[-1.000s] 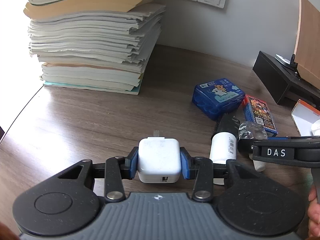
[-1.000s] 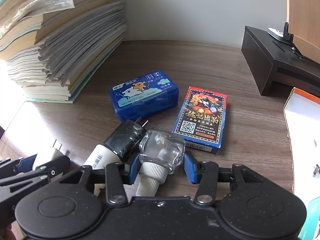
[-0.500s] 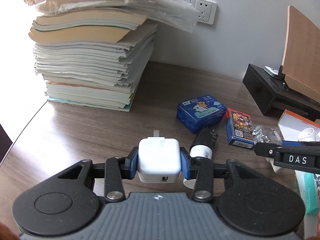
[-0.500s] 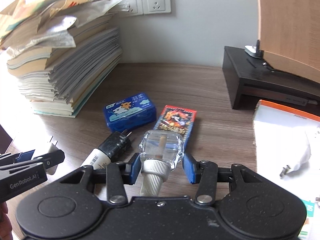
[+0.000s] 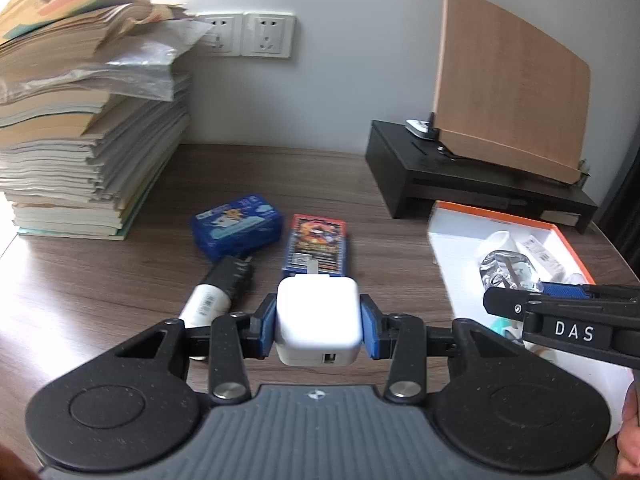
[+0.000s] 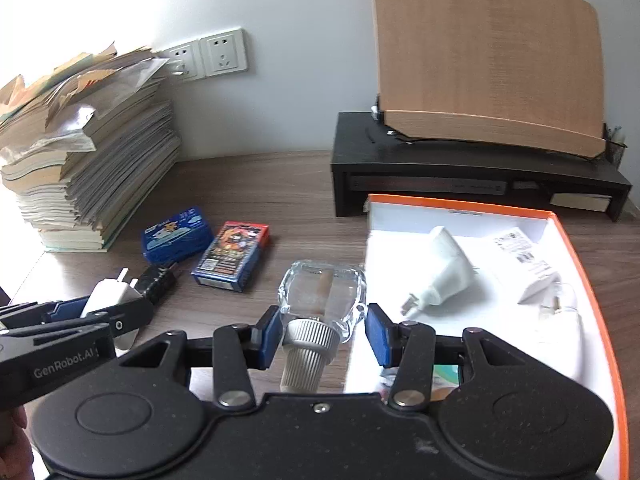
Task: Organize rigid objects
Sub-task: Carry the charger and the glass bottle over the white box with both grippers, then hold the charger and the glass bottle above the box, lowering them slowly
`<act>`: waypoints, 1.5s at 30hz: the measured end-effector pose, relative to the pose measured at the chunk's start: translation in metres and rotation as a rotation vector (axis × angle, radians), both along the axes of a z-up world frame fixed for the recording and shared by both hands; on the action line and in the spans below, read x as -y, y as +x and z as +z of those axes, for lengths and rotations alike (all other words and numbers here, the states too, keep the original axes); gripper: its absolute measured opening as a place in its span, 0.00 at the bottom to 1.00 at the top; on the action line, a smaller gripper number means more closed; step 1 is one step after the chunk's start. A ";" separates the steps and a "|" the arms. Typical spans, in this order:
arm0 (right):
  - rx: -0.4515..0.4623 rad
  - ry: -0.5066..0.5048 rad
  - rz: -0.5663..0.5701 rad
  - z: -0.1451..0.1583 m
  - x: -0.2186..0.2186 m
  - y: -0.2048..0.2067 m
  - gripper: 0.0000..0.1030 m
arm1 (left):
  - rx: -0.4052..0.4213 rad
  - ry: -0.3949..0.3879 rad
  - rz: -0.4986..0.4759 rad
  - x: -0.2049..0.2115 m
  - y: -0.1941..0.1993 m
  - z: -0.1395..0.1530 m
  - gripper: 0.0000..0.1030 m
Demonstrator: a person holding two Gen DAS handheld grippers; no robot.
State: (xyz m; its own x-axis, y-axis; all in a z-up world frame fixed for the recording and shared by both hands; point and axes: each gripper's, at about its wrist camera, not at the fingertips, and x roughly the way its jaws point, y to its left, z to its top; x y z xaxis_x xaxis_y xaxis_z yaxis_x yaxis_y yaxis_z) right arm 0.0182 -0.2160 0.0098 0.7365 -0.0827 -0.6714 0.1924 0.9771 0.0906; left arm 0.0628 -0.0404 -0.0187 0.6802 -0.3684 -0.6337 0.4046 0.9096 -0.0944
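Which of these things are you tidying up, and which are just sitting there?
Being tidied:
- white square charger in left gripper
- clear glass bottle in right gripper
- orange-rimmed white box
- blue tissue pack, red card box, black-and-white plug, likely next

Just sitting there:
- paper stack
- black riser
- wall sockets

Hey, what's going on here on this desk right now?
A person is tidying small items with two handheld grippers. The left gripper clamps a white charger; the right gripper carries a clear glass bottle beside the orange-rimmed box, which already holds white adapters. The blue box, card pack and black-and-white plug lie on the desk.
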 end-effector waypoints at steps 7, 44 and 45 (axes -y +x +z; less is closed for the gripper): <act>0.028 -0.008 -0.125 0.012 0.060 -0.044 0.54 | 0.001 -0.020 -0.124 0.059 -0.025 0.003 0.41; 0.008 0.009 -0.149 0.008 0.129 -0.127 0.54 | -0.049 0.020 -0.169 0.140 -0.098 -0.007 0.41; 0.007 0.008 -0.147 0.008 0.130 -0.128 0.54 | -0.049 0.019 -0.167 0.140 -0.099 -0.007 0.41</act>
